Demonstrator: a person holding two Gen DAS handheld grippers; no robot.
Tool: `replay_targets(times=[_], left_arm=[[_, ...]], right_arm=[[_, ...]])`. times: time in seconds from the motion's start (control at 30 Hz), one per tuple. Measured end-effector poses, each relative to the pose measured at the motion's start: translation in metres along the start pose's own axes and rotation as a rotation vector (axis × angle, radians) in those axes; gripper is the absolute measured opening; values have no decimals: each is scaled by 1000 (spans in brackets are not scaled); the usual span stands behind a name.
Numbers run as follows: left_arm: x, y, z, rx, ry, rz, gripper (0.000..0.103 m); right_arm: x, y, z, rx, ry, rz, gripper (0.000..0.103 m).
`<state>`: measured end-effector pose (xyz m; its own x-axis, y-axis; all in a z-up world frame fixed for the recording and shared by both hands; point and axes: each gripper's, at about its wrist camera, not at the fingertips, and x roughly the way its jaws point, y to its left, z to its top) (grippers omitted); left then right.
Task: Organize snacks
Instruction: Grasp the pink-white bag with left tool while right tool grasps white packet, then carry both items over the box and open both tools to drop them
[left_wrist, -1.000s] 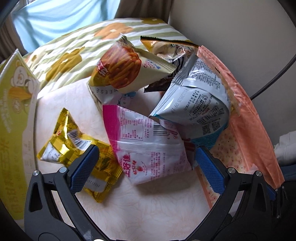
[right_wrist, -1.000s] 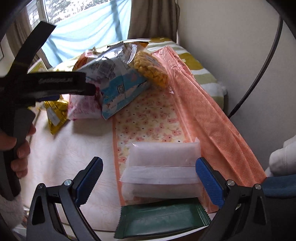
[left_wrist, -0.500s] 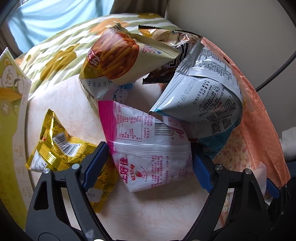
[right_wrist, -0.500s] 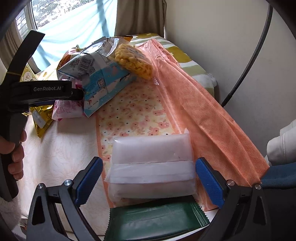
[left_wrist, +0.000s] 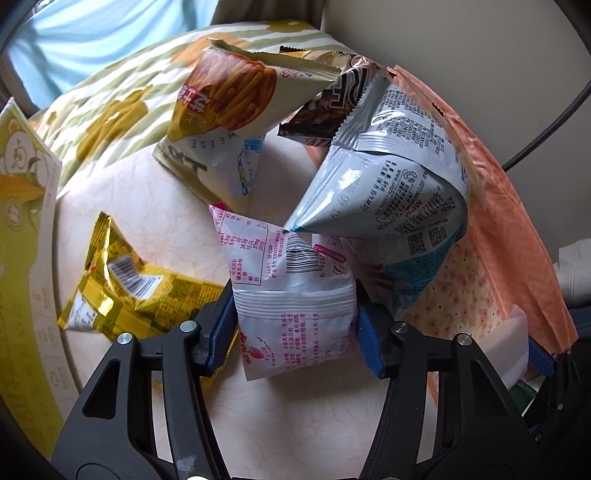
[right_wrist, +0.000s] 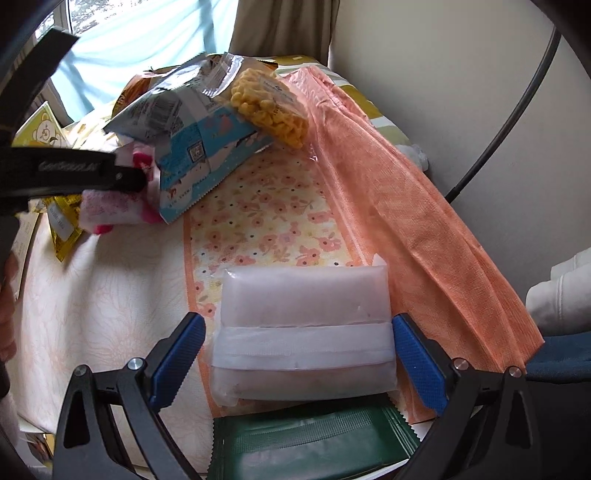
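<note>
Both blue pads of my left hand-held gripper (left_wrist: 295, 325) pinched the pink snack pouch (left_wrist: 291, 295); my right hand-held gripper (right_wrist: 299, 354) gaped wide around the white packet (right_wrist: 303, 332), at twelve o'clock.

Bare cream floral tablecloth (right_wrist: 96, 295) lies open left of the frosted white plastic-wrapped packet (right_wrist: 303, 332). Ahead, a silver-and-blue foil snack bag (right_wrist: 192, 122) and the folded orange fabric bag (right_wrist: 399, 192) block passage. A dark green flat sachet (right_wrist: 310, 443) lies just beside the packet's near edge.

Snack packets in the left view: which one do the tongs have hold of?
The pink and white packet. The left tongs pinch its sides, while the gold packet, the blue-grey bag and the cheese-stick bag lie untouched.
</note>
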<state>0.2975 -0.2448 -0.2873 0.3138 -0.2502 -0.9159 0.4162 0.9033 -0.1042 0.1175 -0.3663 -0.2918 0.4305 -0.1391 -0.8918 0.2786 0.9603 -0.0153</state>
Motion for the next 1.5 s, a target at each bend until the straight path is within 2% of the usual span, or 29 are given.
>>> replay_targets(times=[0.37,0.5,0.57,0.67,0.8,1.17,1.5], left_arm=[[-20,5,-14,-20,-1,7,53],[-26,10,-17,-33,-5,14,53],[-29,11,-17,-39,-10,17,53],[-35,13,-19,-47,-17,20,53],[-45,13,-22,-62,-26,24,53],[-105,19,-26,-127,-125,63,53],[-189,44,-35,-237,-255,103,53]], right_arm=[[16,1,11,-6,41,-9,99],[18,1,11,-15,49,-16,88],[17,-1,11,-15,43,-14,78],[15,-1,13,-20,38,-6,72],[10,0,20,-24,40,24,71],[-26,6,50,-101,-55,75,70],[-86,37,82,-249,-177,191,70]])
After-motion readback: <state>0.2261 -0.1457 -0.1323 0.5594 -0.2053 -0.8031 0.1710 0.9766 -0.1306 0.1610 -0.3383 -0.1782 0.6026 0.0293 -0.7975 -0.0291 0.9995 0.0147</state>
